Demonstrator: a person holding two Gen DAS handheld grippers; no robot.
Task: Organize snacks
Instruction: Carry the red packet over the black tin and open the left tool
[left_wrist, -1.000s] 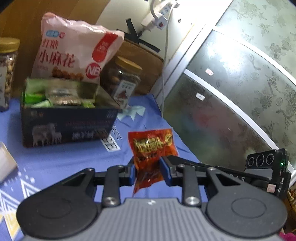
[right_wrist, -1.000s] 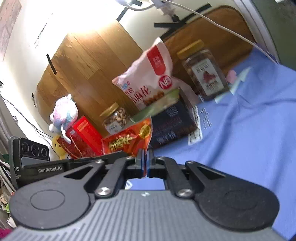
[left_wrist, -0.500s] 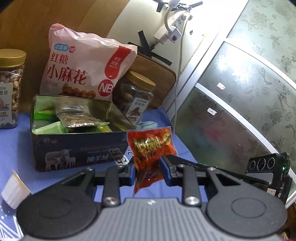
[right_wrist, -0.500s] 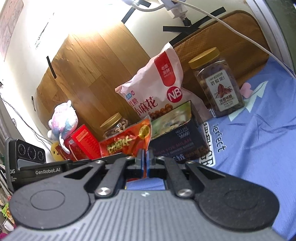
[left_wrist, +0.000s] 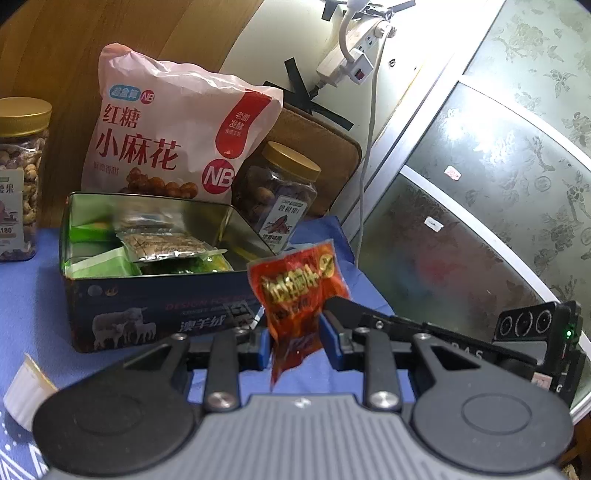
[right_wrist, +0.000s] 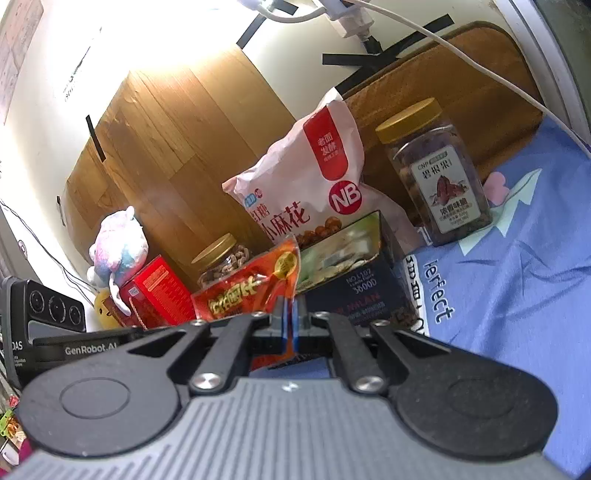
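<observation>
A red snack packet (left_wrist: 299, 291) hangs between both grippers, just in front of the right end of an open dark tin box (left_wrist: 155, 306) that holds several green and silver packets. My right gripper (right_wrist: 290, 325) is shut on the packet's edge (right_wrist: 251, 291). My left gripper (left_wrist: 295, 332) straddles the packet with its jaws a packet's width apart; whether its blue pads (left_wrist: 328, 332) press the packet is unclear. The tin also shows in the right wrist view (right_wrist: 354, 291).
Behind the tin stand a pink snack bag (left_wrist: 173, 140), a gold-lidded nut jar (left_wrist: 280, 195) and another jar (left_wrist: 18, 177) at the left. A white cup (left_wrist: 26, 387) lies front left. Red box (right_wrist: 155, 291) and plush toy (right_wrist: 118, 247) sit far left. Frosted glass door (left_wrist: 480, 184) at the right.
Both grippers have risen and moved closer to the tin with the red packet; the tin's inside shows more fully now. The grip on the packet is unchanged.
</observation>
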